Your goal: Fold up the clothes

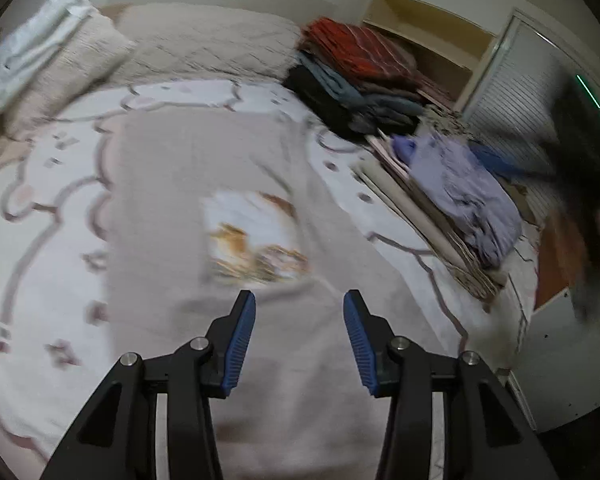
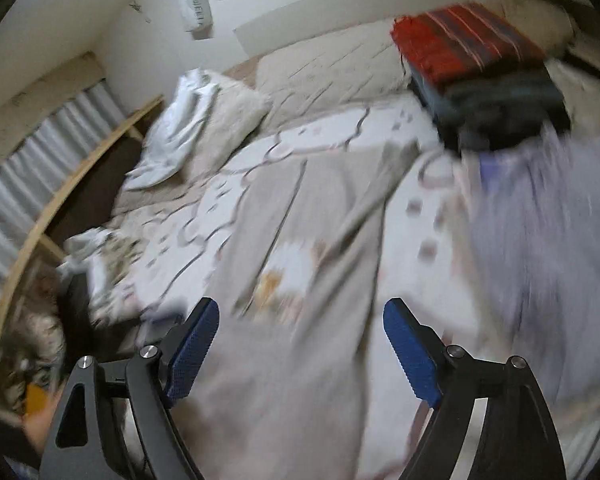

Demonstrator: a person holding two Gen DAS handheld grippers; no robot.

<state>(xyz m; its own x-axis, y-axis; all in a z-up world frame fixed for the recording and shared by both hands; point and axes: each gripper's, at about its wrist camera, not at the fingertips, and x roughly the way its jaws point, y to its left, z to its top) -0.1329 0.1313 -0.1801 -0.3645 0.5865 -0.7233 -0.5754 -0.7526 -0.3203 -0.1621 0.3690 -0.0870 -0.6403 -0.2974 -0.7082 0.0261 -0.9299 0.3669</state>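
A beige T-shirt (image 1: 180, 184) with a white and orange print (image 1: 256, 236) lies spread on the patterned bedsheet (image 1: 40, 248). My left gripper (image 1: 299, 308) hovers over the shirt's near end with its blue pads apart and nothing between them. In the right wrist view the same shirt (image 2: 312, 240) runs up the middle of the bed, blurred by motion. Above it my right gripper (image 2: 300, 316) stands wide open and holds nothing.
A stack of folded clothes (image 1: 352, 76) topped by a red striped piece stands at the far right of the bed. A crumpled lavender garment (image 1: 464, 188) lies on flat boards by the bed's right edge. Pillows (image 1: 204, 40) and white bedding (image 1: 28, 52) line the head end.
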